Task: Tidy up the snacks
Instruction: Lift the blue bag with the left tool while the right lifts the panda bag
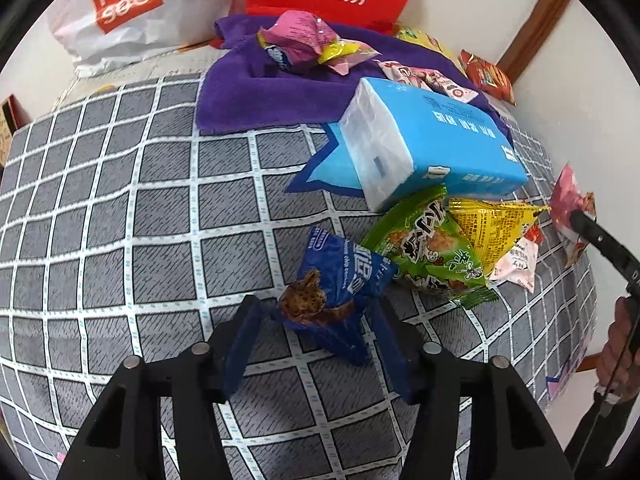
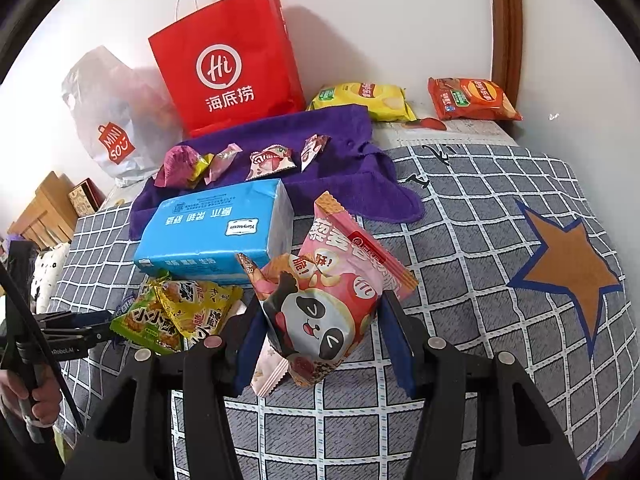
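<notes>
While a few small packets (image 2: 240, 160) are already laid on the purple towel (image 2: 352, 128) beyond both jaws, the left gripper (image 1: 316, 336) is held apart around a blue cookie packet (image 1: 340, 288), the right gripper (image 2: 320, 332) is clamped on a pink panda packet (image 2: 332, 300), and a green and yellow pile (image 1: 448, 248) is left unsorted.

Bright even light, perhaps overhead; sharp centre, edges warped
</notes>
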{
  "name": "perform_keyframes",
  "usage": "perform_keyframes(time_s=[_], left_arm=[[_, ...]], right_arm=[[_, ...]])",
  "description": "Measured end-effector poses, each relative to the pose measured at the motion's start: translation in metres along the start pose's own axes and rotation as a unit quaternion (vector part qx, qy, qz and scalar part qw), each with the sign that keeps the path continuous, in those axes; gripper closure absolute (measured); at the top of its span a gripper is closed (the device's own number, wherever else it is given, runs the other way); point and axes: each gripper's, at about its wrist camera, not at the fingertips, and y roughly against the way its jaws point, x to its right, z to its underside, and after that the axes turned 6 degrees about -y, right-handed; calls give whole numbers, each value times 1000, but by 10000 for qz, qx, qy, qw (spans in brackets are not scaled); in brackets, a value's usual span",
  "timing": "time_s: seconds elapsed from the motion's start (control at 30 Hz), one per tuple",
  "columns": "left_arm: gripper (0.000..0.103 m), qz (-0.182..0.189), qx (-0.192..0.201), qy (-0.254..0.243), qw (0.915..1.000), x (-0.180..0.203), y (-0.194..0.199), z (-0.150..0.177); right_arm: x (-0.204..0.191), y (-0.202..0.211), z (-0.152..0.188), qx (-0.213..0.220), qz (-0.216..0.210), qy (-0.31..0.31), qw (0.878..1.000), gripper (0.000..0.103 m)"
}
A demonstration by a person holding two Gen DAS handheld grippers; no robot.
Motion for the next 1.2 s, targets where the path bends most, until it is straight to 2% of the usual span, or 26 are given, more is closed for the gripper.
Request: perform_keyframes(time_s=[0.1, 0.2, 0.33, 0.57, 0.77, 0.93, 1.13, 1.2], left_arm=[[33, -10, -34, -86, 10000, 7, -6, -8], [33, -124, -29, -137, 9998, 12, -8, -13], [33, -143, -24, -148, 9998, 15, -10, -18], [33, -169, -42, -27, 9998, 11, -13, -13], [33, -253, -97, -258, 9993, 16, -13, -14], [33, -225, -8, -174, 9996, 15, -15, -15], [35, -271, -1, -229, 9994, 14, -15, -15], [40, -350, 19, -270, 9990, 15, -14, -12]], right_arm=[[-1, 1, 0, 7, 28, 41, 10000, 49], [3, 1, 1, 2, -2, 4, 10000, 49], [8, 1, -1, -66, -287, -142, 9995, 49], [1, 1, -6, 0, -174, 74, 9998, 49], [3, -1, -7, 48, -202, 30, 9998, 49], [7, -4, -7, -39, -224, -77, 9997, 49], [8, -3, -7, -25, -227, -85, 9997, 49], [7, -4, -6, -44, -222, -88, 9997, 49]])
